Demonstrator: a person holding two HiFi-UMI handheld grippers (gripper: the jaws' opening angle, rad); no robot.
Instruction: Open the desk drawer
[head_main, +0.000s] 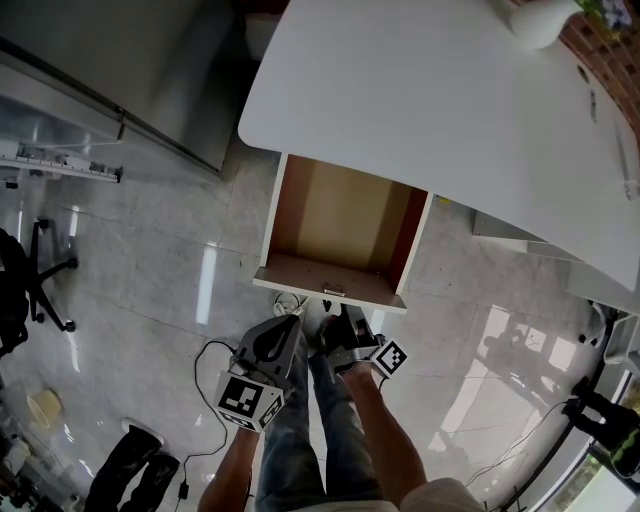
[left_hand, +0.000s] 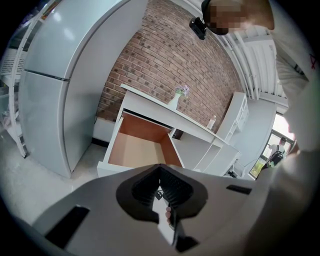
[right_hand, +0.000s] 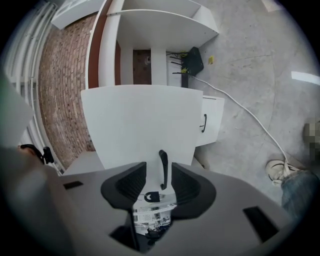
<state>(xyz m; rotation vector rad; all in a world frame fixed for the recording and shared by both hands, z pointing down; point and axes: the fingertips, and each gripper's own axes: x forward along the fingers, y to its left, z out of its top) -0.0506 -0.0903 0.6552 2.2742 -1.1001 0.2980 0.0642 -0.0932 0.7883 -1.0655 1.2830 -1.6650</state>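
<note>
The desk drawer (head_main: 340, 215) stands pulled out from under the white desk (head_main: 430, 100), its wooden inside bare. Its white front (head_main: 300, 283) faces me, with a small handle (head_main: 333, 291) at the middle. My right gripper (head_main: 333, 316) is open right in front of that handle. In the right gripper view the black handle (right_hand: 163, 169) on the white front (right_hand: 142, 120) lies in the gap of the right gripper (right_hand: 159, 182), with neither pad touching it. My left gripper (head_main: 298, 316) hangs beside it at the left, shut and holding nothing. The left gripper view looks past the left gripper (left_hand: 161, 184) into the drawer (left_hand: 135, 147).
A grey fridge (head_main: 130, 70) stands left of the desk. A white vase (head_main: 540, 20) sits on the desktop. An office chair (head_main: 30, 270) and a floor cable (head_main: 200, 400) lie left. My legs (head_main: 320, 430) are below the grippers. A router (right_hand: 192, 62) and white cable (right_hand: 240, 107) lie under the desk.
</note>
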